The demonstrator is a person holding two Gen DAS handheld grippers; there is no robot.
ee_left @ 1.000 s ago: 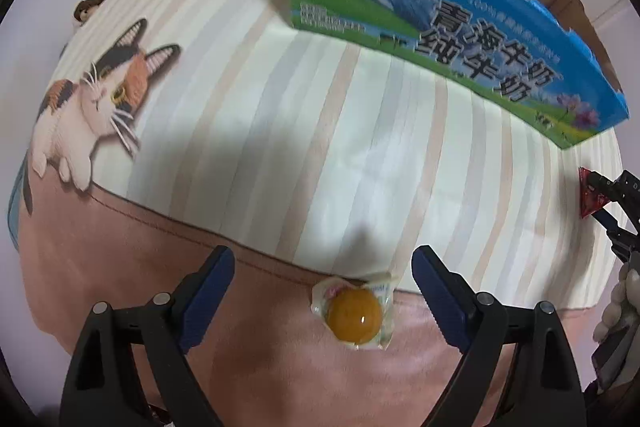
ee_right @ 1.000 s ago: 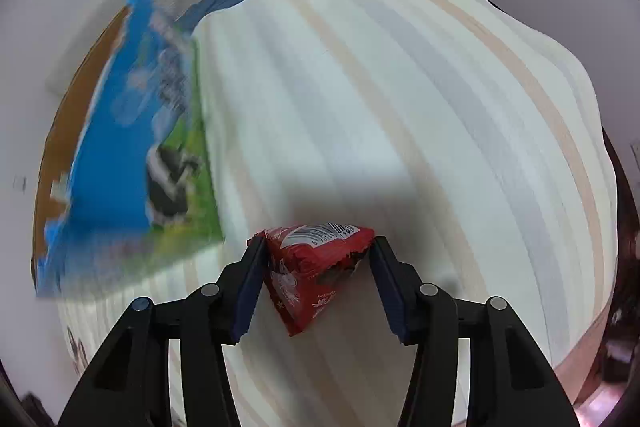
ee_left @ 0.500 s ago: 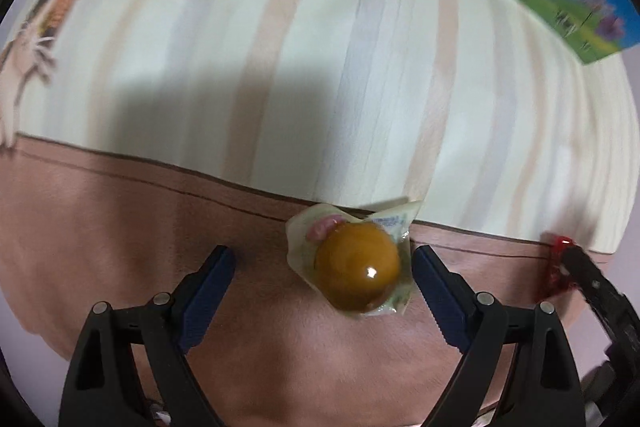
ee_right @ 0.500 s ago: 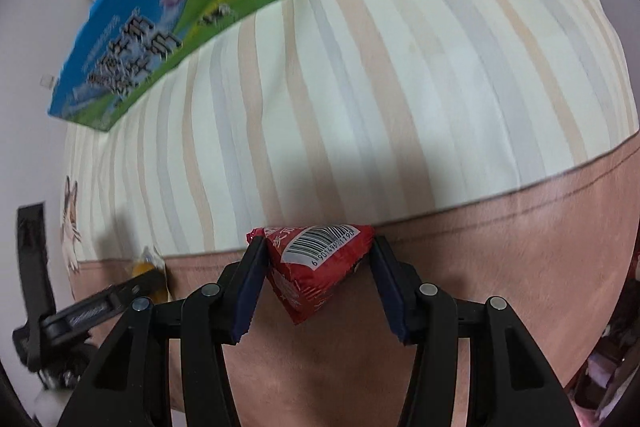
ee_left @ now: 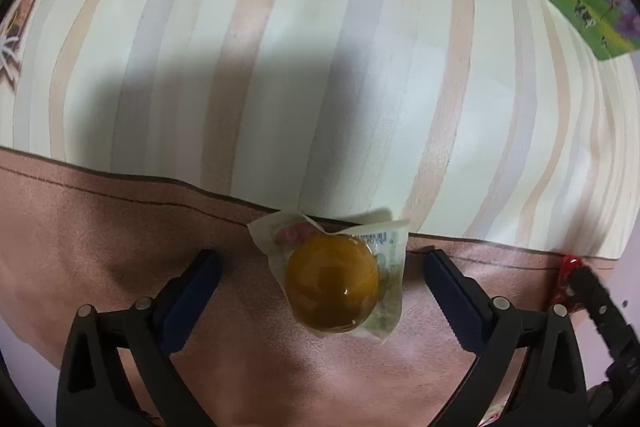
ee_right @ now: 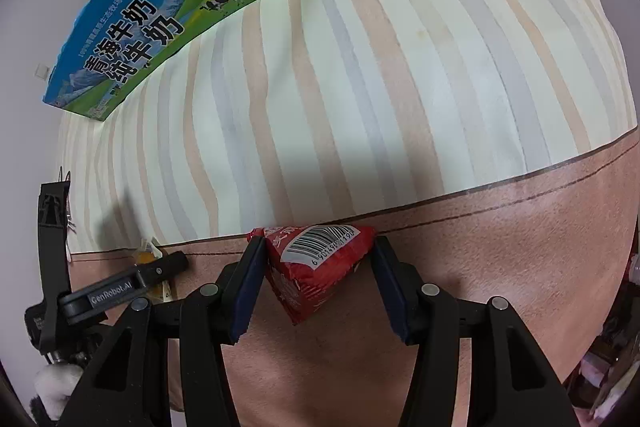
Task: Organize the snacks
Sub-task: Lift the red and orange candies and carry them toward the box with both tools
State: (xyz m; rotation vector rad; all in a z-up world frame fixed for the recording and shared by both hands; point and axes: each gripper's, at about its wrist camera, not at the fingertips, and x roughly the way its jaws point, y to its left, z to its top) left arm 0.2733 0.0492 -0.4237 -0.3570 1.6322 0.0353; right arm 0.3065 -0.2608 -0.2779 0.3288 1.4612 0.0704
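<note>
Your left gripper (ee_left: 320, 263) is opening around a wrapped yellow jelly cup (ee_left: 332, 287) without touching, your right gripper (ee_right: 320, 255) clamps a red triangular snack packet (ee_right: 316, 263), and the milk carton box (ee_right: 160, 15) stands at the striped cloth's (ee_right: 400, 87) far edge, its inside hidden.

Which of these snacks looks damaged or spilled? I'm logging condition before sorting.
None. The orange jelly cup lies sealed on the cloth between the opening left gripper jaws; the right gripper pinches the red triangular packet, merely creased.
</note>
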